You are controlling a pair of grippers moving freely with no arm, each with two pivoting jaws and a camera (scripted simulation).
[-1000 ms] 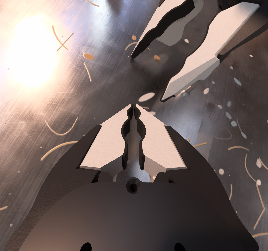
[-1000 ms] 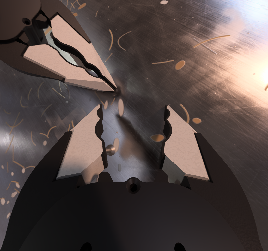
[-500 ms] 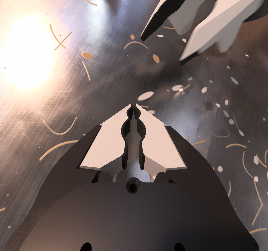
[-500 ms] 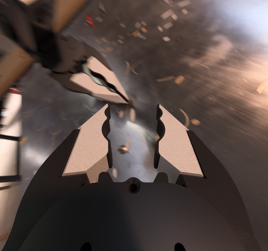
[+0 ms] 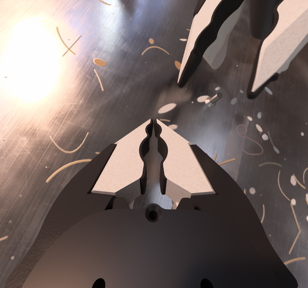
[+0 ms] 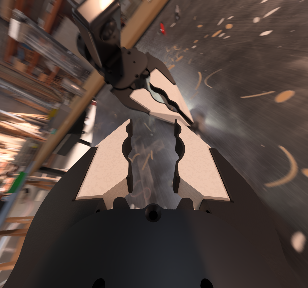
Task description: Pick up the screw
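Observation:
The small silver screw [image 5: 212, 100] lies on its side on the scratched metal table [image 5: 116, 96]. My left gripper [image 5: 153, 120] is shut and empty, low over the table, with the screw ahead and to its right. My right gripper [image 5: 216, 89] hangs above the screw with its jaws open, one fingertip on each side, not touching it. In the right wrist view my right gripper [image 6: 152, 120] is open and empty, and the shut left gripper [image 6: 190, 121] sits just beyond its tips. That view is blurred and I cannot make out the screw there.
Tan wood shavings [image 5: 70, 170] and pale chips [image 5: 166, 108] litter the table. A bright glare [image 5: 28, 60] washes out the left side. In the right wrist view a wooden beam [image 6: 93, 80] marks the table's edge, with blurred shelving beyond.
My right gripper lifted off the screw, tilted up, then came back down over it with narrower jaws. The screw stayed on the table. The left gripper has not moved.

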